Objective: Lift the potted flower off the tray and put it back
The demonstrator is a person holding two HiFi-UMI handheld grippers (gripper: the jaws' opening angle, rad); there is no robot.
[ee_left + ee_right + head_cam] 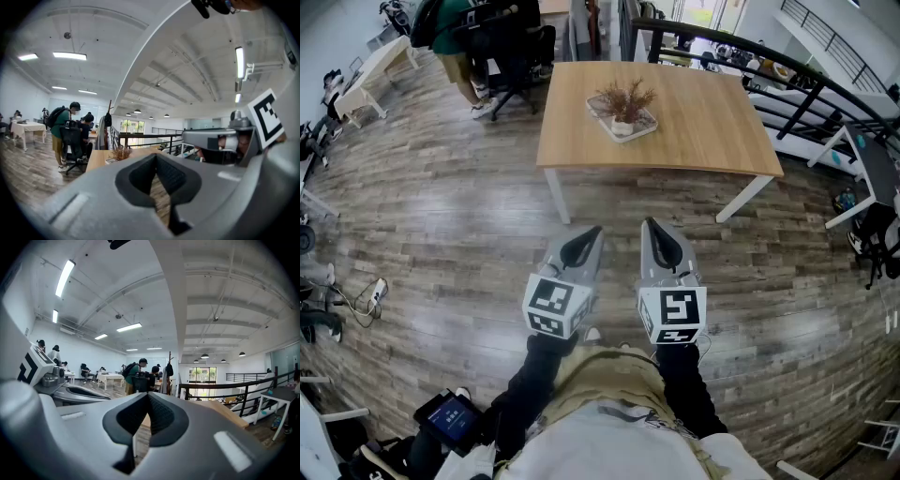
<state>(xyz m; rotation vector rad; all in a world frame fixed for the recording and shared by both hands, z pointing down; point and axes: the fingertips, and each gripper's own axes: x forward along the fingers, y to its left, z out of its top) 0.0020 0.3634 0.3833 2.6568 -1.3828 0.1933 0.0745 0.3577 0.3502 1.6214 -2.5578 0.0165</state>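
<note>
Potted flower [624, 101] stands on its tray [648, 125] near the middle of the wooden table [712, 131], well apart from us. We are out on the plank floor [441, 244] with the table ahead. We hold the left gripper [587, 240] and the right gripper [660, 236] side by side in front of our body, roughly level and aimed towards the table. Each gripper's own view shows its fingers pressed together at the tips with nothing between them.

We judge that the lift has not begun and that this is the approach. At this range the pot is small, so we cannot say just how it sits in the tray, though it looks upright. Next we would need to walk up to the table, spread the jaws of one gripper, and bring them around the pot below the dry sprigs.
</note>
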